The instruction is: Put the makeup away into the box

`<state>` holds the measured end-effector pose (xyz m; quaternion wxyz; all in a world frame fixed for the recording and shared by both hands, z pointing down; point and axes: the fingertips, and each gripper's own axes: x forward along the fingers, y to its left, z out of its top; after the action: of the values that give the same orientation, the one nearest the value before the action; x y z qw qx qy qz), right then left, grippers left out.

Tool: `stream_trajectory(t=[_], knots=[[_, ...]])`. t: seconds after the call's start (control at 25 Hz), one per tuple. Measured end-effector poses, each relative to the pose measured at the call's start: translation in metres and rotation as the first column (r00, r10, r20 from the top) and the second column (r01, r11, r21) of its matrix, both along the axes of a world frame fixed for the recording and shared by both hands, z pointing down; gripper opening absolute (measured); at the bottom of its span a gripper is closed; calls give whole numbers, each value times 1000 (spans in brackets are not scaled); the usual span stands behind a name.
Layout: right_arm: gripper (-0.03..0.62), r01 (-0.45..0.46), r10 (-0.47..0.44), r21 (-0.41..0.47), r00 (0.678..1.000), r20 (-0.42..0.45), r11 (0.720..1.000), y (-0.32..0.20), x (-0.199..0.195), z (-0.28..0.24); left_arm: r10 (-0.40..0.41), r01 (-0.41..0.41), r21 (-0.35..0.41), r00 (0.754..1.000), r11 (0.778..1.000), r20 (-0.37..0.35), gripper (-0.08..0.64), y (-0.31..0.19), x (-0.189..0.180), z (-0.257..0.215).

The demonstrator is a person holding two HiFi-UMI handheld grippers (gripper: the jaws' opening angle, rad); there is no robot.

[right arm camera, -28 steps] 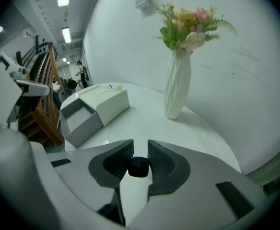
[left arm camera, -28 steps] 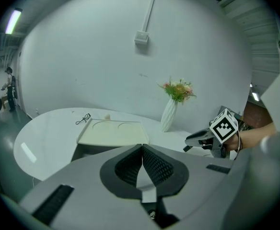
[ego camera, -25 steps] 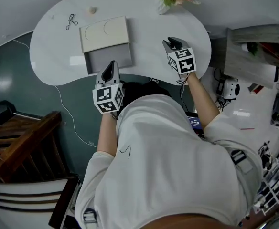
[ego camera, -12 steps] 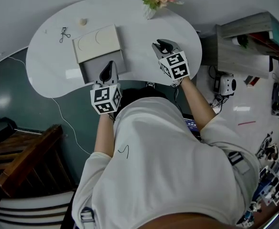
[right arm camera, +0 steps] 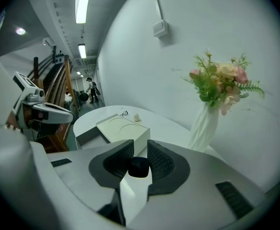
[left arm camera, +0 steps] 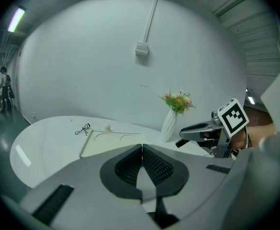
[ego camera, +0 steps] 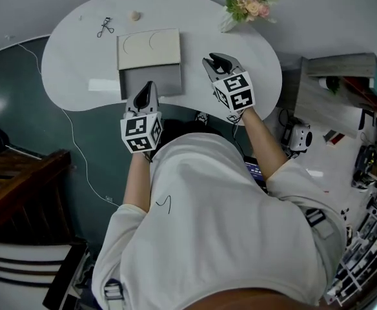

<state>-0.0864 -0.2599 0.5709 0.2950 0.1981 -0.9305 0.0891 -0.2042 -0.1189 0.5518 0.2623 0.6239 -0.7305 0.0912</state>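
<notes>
Small black makeup item [right arm camera: 140, 167]: being gripped by right gripper [right arm camera: 140, 146], centre frame. Left gripper [left arm camera: 142, 147]: jaws being pressed together, nothing between. Box [ego camera: 148, 49]: being supported by table [ego camera: 72, 76], upper centre.

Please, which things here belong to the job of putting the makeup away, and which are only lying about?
Belong to the job:
- box
- small dark piece, gripped in the right claw
- eyelash curler
- small beige piece near the curler

Only lying about:
- vase of flowers
- white cable on the floor
</notes>
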Motion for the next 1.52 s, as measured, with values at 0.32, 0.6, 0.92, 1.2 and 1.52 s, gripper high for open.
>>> stream_trajectory(t=[0.32,0.6,0.92,1.2,1.52], knots=[[86,123,-123,-13,992,-7,992,34,-53,4,-119,119,-12,993,993,-9,20,45,-33,6],[87,194,-196,-34,980,-31,980,64,-90,16,-171,170,-29,985,985,-18,20,75,-59,15],[87,247,-254,-62,955,-154,967,89,-120,47,-168,166,-66,986,984,-25,20,92,-87,27],[89,286,-288,-45,925,-246,957,101,-137,83,-136,133,-88,990,987,-28,20,95,-106,36],[91,286,-281,-32,905,-319,958,109,-137,101,-109,105,-100,993,989,-37,20,96,-110,42]])
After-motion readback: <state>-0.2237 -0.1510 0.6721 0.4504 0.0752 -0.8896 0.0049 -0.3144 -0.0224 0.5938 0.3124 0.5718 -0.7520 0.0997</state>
